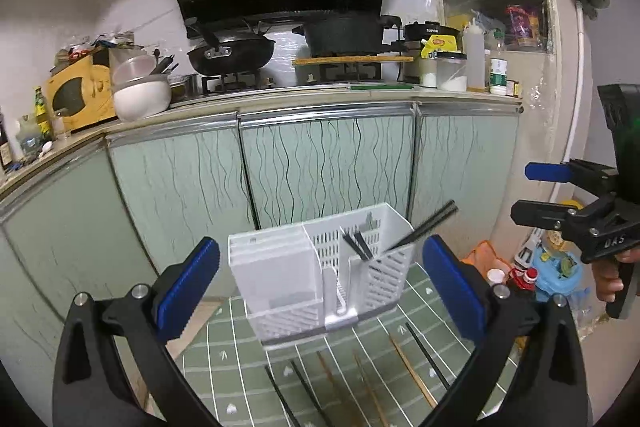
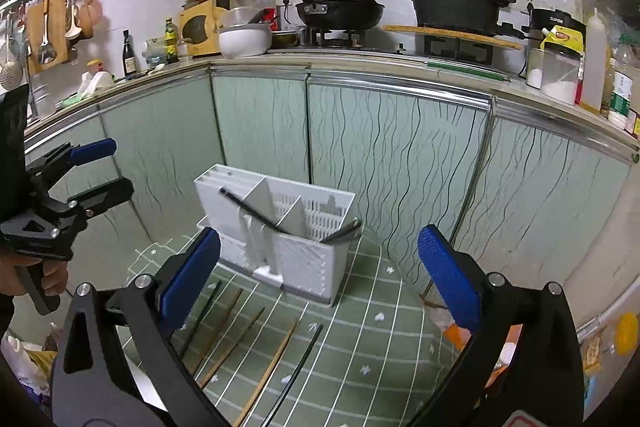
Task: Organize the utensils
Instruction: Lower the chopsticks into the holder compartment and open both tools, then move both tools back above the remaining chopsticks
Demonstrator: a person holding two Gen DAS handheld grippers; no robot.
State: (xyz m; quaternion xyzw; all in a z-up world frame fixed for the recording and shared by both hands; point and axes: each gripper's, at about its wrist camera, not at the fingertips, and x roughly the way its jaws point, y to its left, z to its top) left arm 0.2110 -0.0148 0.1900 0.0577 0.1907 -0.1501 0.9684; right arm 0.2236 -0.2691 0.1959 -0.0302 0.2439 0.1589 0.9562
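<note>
A white slotted utensil holder (image 1: 280, 267) (image 2: 304, 259) stands at the far end of a green grid mat (image 1: 420, 307) (image 2: 380, 307). Black chopsticks (image 1: 424, 227) (image 2: 248, 209) lean out of its compartments. Several loose chopsticks lie on the mat in front of it, some wooden (image 1: 412, 367) (image 2: 272, 367) and some black (image 1: 280, 395) (image 2: 300, 367). My left gripper (image 1: 320, 255) (image 2: 120, 167) is open, short of the holder, with nothing between its blue pads. To its right, my right gripper (image 2: 320, 247) (image 1: 522, 191) is likewise open and holds nothing.
Pale green cabinet doors (image 1: 320, 167) rise just behind the holder, under a counter with a wok (image 1: 232, 55), a pot (image 1: 344, 35) and bowls (image 1: 140, 95). Bottles and an orange bag (image 1: 484, 259) crowd the floor to the mat's right. A hand (image 2: 48, 279) grips the left handle.
</note>
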